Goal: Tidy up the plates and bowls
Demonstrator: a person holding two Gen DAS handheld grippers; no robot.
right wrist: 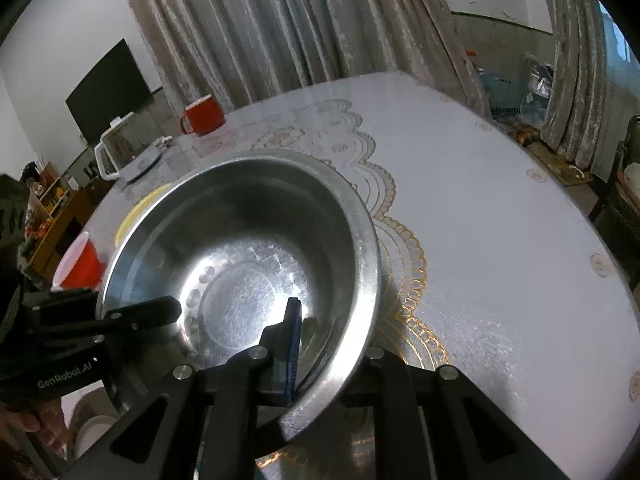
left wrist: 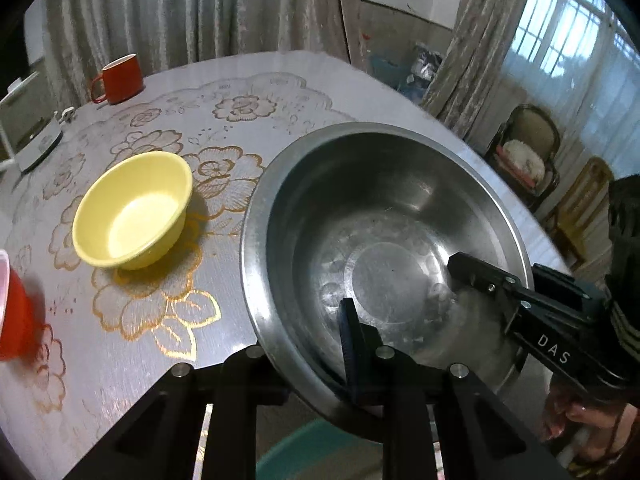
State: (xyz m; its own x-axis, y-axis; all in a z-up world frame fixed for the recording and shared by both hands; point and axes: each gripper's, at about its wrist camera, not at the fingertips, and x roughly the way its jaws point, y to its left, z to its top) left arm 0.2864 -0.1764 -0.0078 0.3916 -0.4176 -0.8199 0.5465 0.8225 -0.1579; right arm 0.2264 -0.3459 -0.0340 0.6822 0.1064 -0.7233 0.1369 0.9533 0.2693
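Red shows first at the left edge of the left wrist view: a red cup (left wrist: 12, 312), partly cut off by the frame. A red mug (left wrist: 120, 79) stands in the upper left, near a white kettle base (left wrist: 36, 144). Right of them, centre-left, a yellow bowl (left wrist: 134, 210) sits upright on the worktop (left wrist: 280, 92), which carries a gold flower-patterned cloth. Just beside the bowl, filling the centre and right, is a large steel basin (left wrist: 384, 240), empty and shiny.

At the bottom centre the left gripper (left wrist: 344, 364) is clamped on the basin's near rim, one blue-padded finger inside the wall and the other hidden outside it. At lower right the right gripper (left wrist: 516, 292) pinches the rim on the other side; the right wrist view confirms this, with the rim passing between its fingers.

The basin appears to be carried or about to be, gripped only at two points on a thin, slick rim. I judge the main risk to be slippage: if either hand pulls faster or tilts, the metal could slide out of the pads and drop. Swinging left, it could also knock the yellow bowl or the red cup.
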